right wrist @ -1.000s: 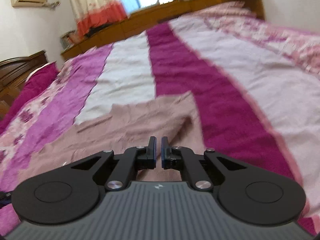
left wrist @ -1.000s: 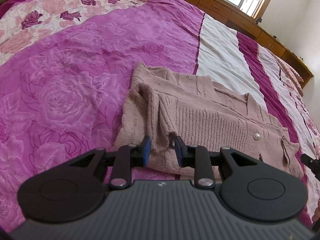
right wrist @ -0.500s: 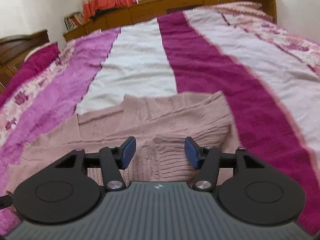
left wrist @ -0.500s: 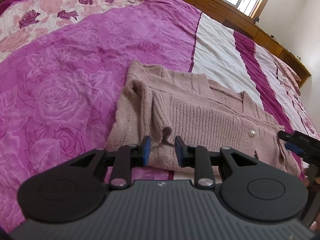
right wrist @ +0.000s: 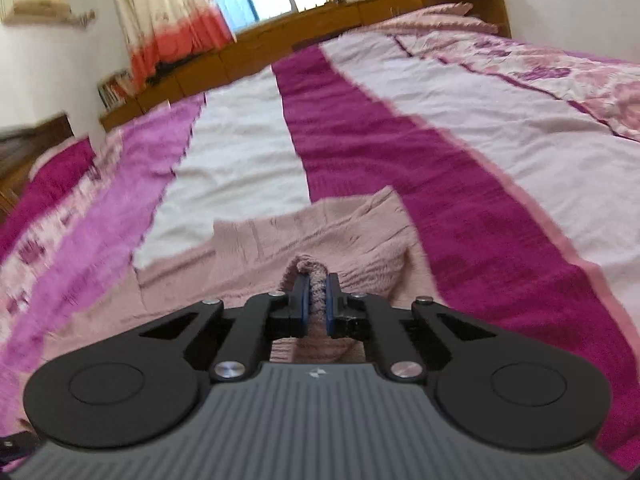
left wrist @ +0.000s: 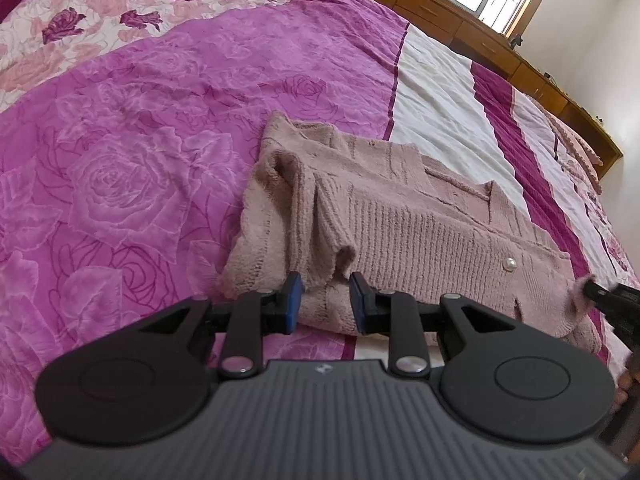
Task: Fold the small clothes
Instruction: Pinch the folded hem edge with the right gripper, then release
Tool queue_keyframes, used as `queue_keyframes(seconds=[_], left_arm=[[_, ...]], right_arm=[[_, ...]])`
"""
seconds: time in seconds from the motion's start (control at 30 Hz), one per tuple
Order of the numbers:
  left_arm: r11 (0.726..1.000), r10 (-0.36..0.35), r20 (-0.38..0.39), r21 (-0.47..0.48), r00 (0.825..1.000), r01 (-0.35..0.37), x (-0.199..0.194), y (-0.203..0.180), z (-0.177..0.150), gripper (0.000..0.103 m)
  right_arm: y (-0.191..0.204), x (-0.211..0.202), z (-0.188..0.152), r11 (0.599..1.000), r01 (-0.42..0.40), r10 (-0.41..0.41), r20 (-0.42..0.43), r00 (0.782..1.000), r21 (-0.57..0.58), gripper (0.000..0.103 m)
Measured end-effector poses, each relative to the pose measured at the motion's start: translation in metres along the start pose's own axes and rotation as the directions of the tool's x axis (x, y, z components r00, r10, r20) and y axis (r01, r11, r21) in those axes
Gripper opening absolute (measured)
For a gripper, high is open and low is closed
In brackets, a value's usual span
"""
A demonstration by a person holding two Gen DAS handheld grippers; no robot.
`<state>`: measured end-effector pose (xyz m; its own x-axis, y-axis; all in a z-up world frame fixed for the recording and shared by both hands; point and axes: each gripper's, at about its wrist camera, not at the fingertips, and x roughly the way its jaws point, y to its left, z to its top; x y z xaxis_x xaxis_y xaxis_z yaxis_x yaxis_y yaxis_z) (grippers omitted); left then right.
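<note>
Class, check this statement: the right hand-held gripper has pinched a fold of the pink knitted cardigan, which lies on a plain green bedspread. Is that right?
One detail is wrong. The bedspread is not plain green: it has magenta, white and pink stripes, with rose patterns. The right wrist view shows this. The rest stands: the right hand-held gripper has pinched a fold of the pink knitted cardigan.

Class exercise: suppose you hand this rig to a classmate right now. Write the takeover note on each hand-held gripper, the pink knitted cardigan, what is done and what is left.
Left hand-held gripper: jaws part open around a bunched fold at the near edge of the pink cardigan; whether the pads press on it is unclear.
Right hand-held gripper: shut on a pinch of the cardigan's edge.
Cardigan: lies partly folded on the striped bedspread, pearl button facing up.
Done: one side looks folded in; right corner gripped.
Left: probably carry the gripped edge across, then smooth and finish the fold.
</note>
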<state>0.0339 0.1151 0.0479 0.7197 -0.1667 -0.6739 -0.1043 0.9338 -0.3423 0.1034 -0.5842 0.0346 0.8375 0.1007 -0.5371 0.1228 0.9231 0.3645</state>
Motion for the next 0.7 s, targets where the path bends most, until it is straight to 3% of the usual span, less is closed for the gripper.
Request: queue_keyframes(seconds=[0.17, 0.33, 0.47, 0.57, 0.63, 0.7], left_arm=[[1.0, 0.006, 0.001, 0.0, 1.0, -0.006, -0.001, 0.0, 0.001, 0.029], [1.0, 0.011, 0.006, 0.012, 1.0, -0.011, -0.005, -0.002, 0.0, 0.028], [0.999, 0.02, 0.008, 0.025, 1.0, -0.02, -0.009, -0.002, 0.0, 0.028], [0.999, 0.031, 0.013, 0.028, 0.999, -0.032, -0.012, 0.001, 0.001, 0.028], [0.999, 0.031, 0.019, 0.022, 0.999, -0.032, -0.013, 0.003, 0.004, 0.029], [0.999, 0.028, 0.024, 0.016, 0.999, -0.028, -0.012, 0.004, 0.008, 0.029]], right_arm=[[-0.026, -0.033, -0.008, 0.999, -0.033, 0.033, 0.008, 0.999, 0.042, 0.008], [-0.053, -0.036, -0.023, 0.997, -0.012, 0.018, -0.081, 0.997, 0.07, 0.009], [-0.069, -0.036, -0.029, 0.994, -0.035, 0.051, -0.144, 0.988, 0.107, 0.009], [-0.071, -0.045, -0.026, 0.994, -0.062, 0.073, -0.131, 0.989, 0.091, 0.025], [-0.07, -0.052, -0.02, 0.993, -0.094, 0.101, -0.106, 0.989, 0.077, 0.045], [-0.068, -0.055, -0.013, 0.99, -0.126, 0.131, -0.088, 0.987, 0.068, 0.052]])
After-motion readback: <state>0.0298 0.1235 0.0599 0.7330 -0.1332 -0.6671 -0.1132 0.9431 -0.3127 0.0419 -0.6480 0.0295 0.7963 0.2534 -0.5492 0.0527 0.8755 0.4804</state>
